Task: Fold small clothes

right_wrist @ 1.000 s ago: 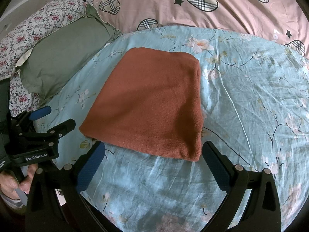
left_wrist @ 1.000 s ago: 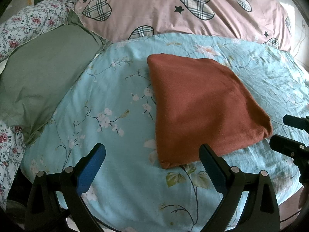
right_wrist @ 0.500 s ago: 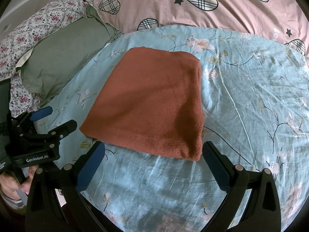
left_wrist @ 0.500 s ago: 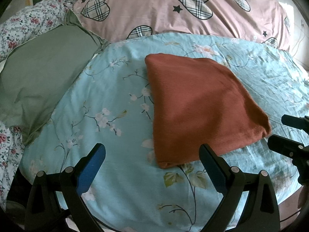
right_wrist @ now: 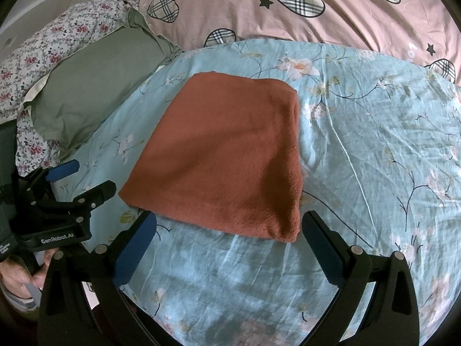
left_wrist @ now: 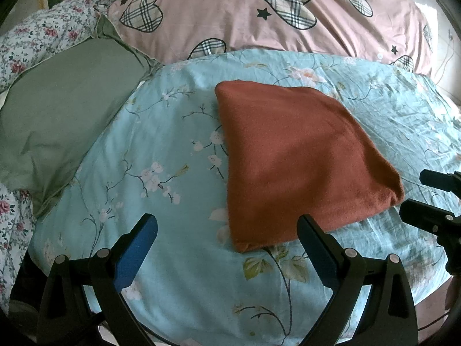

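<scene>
A rust-orange folded cloth (left_wrist: 299, 155) lies flat on the light blue floral bed sheet (left_wrist: 161, 150); it also shows in the right wrist view (right_wrist: 224, 158). My left gripper (left_wrist: 227, 230) is open and empty, just in front of the cloth's near left corner. My right gripper (right_wrist: 229, 227) is open and empty, at the cloth's near edge. The right gripper shows at the right edge of the left wrist view (left_wrist: 432, 199). The left gripper shows at the left of the right wrist view (right_wrist: 77, 184).
A green pillow (left_wrist: 57, 109) lies to the left. A pink quilt with plaid hearts (left_wrist: 273, 14) lies along the back. A floral pillow (right_wrist: 52, 46) sits at the far left. The bed's near edge (left_wrist: 201, 334) is just under the grippers.
The left wrist view has drifted slightly, so the cloth sits a little more to the left in it. Both grippers stay open and the cloth has not moved.
</scene>
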